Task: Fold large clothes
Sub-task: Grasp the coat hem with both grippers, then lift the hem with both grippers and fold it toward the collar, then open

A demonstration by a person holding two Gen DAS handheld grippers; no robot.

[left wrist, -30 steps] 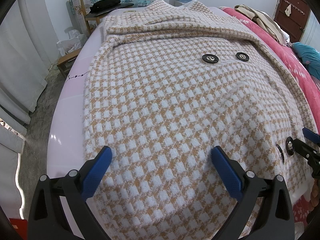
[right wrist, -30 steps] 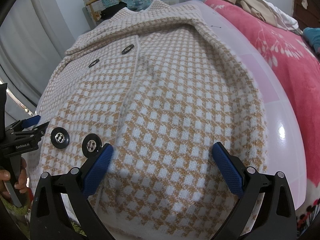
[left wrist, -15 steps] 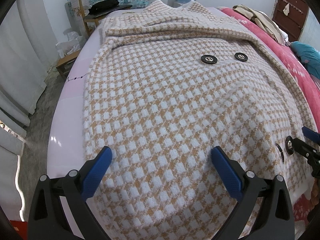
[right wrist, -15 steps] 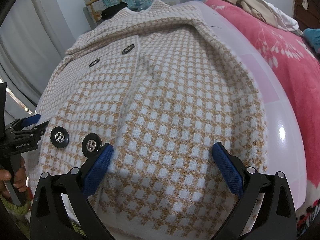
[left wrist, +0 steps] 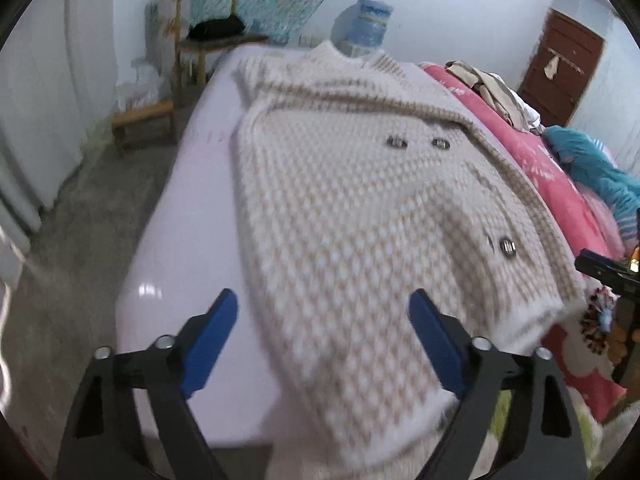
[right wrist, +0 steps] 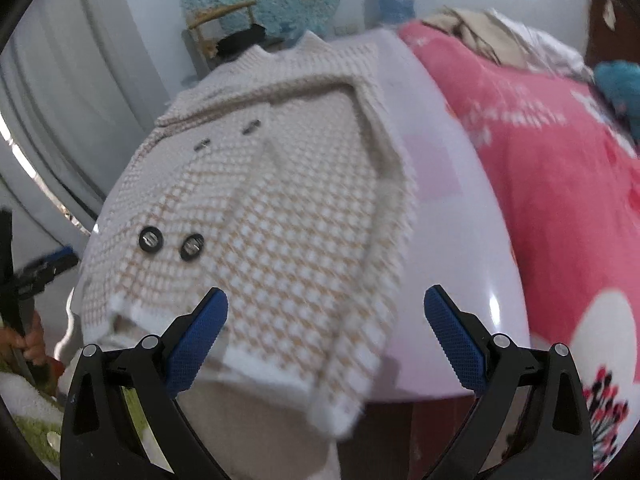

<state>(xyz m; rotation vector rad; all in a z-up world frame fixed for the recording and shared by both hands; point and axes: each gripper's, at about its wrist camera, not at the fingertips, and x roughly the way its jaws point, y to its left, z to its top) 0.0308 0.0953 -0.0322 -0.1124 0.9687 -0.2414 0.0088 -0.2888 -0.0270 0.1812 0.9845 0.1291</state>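
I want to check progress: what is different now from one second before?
Both claws pulled back from the checked coat, so its hem now shows. The left claw has just been closing a little, gripping nothing; the right claw is open and empty. The coat stays flat on the white table, not yet folded.

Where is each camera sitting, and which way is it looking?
Left wrist: sits on the left claw, looking down over the checked coat on the white table; its open blue fingers show.
Right wrist: sits on the right claw, looking down at the coat's hem; open fingers and a hand show.
Both share the coat, its buttons, the pink blanket and the chair.
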